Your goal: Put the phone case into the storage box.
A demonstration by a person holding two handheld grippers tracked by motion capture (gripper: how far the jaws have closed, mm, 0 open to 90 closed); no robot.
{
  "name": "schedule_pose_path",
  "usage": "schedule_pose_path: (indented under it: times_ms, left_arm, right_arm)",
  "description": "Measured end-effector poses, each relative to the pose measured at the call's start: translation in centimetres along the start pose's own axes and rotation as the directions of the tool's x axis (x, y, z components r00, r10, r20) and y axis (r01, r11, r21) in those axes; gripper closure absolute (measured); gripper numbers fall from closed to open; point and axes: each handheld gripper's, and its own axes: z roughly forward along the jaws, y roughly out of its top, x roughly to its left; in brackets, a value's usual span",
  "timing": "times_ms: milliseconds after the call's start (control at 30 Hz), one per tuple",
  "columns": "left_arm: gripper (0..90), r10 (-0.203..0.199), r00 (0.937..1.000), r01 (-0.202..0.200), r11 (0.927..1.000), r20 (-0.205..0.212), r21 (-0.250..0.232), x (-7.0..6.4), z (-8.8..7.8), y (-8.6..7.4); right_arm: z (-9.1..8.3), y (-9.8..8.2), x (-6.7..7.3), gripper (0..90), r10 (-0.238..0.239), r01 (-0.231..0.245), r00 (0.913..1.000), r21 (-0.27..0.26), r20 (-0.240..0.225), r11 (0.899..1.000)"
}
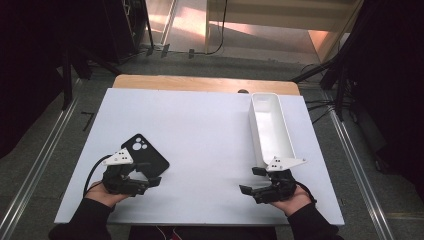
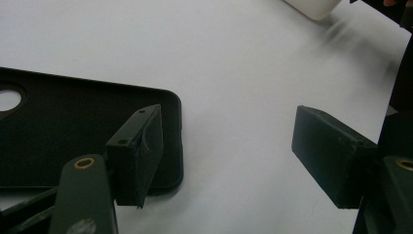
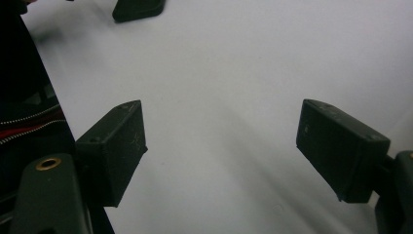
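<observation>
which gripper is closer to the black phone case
Left. The left gripper sits right at the near edge of the phone case, one of its fingers over the case's corner, open. The right gripper rests far across the white table, beside the white bin.

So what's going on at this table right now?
A person sits at a white table with a two-jaw tool in each hand. The left tool rests beside a black phone case that lies flat on the table; its jaws are open, one jaw over the case's corner, gripping nothing. The right tool is also open and empty, resting over bare table near the close end of a long white tray. The tray looks empty.
</observation>
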Motion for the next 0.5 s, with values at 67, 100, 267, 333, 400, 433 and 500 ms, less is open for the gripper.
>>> schedule_pose_path:
  times_ms: [67, 100, 267, 333, 400, 433, 500]
  left_arm:
    - [27.0, 0.000, 1.0000, 0.000, 1.0000, 0.004, -0.002, 0.01, 0.00, -0.01]
    - [27.0, 0.000, 1.0000, 0.000, 1.0000, 0.005, -0.002, 0.01, 0.00, -0.01]
    - [27.0, 0.008, 0.9999, -0.008, 1.0000, 0.009, -0.001, -0.04, 0.00, 0.02]
    - [27.0, 0.004, 0.9999, -0.004, 1.0000, 0.011, 0.000, -0.04, 0.00, 0.04]
    - [26.9, 0.002, 1.0000, -0.002, 1.0000, 0.008, 0.000, -0.03, 0.00, 0.06]
    - [24.6, 0.001, 0.9999, -0.001, 1.0000, 0.016, 0.003, 0.03, -0.01, 0.12]
    - [21.6, -0.001, 0.9999, 0.001, 1.0000, 0.011, 0.003, 0.10, -0.12, 0.19]
  right_arm:
    - [0.00, -0.03, -0.05, 16.8, -0.001, 0.001, 1.0000, 0.002, 0.003, 1.000]
    - [-0.01, -0.03, -0.07, 16.8, -0.001, 0.001, 1.0000, 0.003, 0.004, 1.000]
    - [0.05, -0.05, -0.05, 16.8, -0.011, 0.010, 0.9999, 0.002, 0.009, 1.000]
    - [0.08, -0.06, -0.04, 16.9, -0.011, 0.011, 0.9999, 0.007, 0.010, 1.000]
    - [0.08, -0.06, -0.06, 16.9, -0.011, 0.011, 0.9999, 0.006, 0.010, 1.000]
    - [0.08, -0.06, -0.06, 16.8, -0.011, 0.011, 0.9999, 0.005, 0.008, 1.000]
    - [0.07, -0.05, -0.05, 16.8, -0.013, 0.013, 0.9999, 0.005, 0.007, 1.000]
